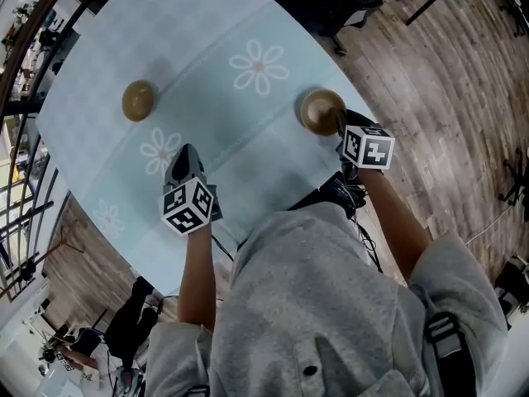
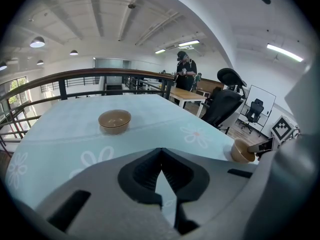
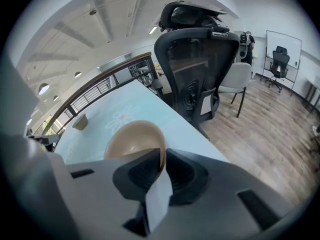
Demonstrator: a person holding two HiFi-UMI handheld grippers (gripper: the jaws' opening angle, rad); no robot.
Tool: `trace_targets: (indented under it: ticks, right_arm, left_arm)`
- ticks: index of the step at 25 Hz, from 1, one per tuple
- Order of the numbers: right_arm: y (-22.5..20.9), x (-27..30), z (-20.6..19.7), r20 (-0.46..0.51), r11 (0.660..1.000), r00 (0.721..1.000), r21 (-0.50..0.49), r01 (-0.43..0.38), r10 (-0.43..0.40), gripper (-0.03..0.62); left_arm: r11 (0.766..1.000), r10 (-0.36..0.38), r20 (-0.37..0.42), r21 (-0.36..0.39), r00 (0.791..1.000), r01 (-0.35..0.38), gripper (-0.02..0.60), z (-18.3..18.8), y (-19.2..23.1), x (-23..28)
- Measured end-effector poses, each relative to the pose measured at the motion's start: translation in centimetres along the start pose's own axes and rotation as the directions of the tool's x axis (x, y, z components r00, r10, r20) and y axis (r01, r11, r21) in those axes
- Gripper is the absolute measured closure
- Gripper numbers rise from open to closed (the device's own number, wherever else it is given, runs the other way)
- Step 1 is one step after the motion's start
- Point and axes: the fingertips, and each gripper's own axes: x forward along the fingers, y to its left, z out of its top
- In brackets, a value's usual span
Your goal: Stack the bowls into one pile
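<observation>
Nothing is stacked yet: the two bowls sit well apart on the counter [image 1: 207, 23]. Your right gripper [image 3: 161, 159] is clamped on the rim of the near bowl [image 3: 132, 141], so I judge the whole carry across lies ahead of you. The far bowl [image 2: 114, 120] stands well ahead of your left gripper [image 2: 161, 169], whose jaws are together on nothing. No brand or readable writing shows, only the square markers [image 1: 368, 149] on the gripper cubes and the printed daisies [image 1: 259, 67] on the counter.

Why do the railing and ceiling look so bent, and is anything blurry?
Left gripper view: a wide-angle lens bows the railing and darkens the corners. Right gripper view: same bulge; the bowl looks sharp. Head view: the table edges curve.
</observation>
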Motion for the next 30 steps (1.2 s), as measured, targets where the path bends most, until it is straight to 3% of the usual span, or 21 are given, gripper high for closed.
trace_targets:
  ticks: [7, 15, 30]
  right_arm:
    - [1.2, -0.3, 0.9, 0.006, 0.999, 0.999, 0.039, -0.032, 0.031, 0.559]
    - [4.0, -0.3, 1.7, 0.008, 0.999, 0.999, -0.022, -0.034, 0.034, 0.559]
    - [18.3, 2.0, 4.9, 0.013, 0.972, 0.986, -0.167, -0.164, 0.169, 0.559]
  left_arm:
    - [1.0, 0.003, 0.002, -0.001, 1.0, -0.003, 0.563, -0.3, 0.3, -0.4]
    - [0.999, 0.026, 0.025, -0.046, 0.999, -0.025, 0.563, -1.3, 2.8, -1.7]
    - [0.981, 0.103, 0.065, -0.169, 0.993, -0.091, 0.563, -4.8, 10.8, -6.7]
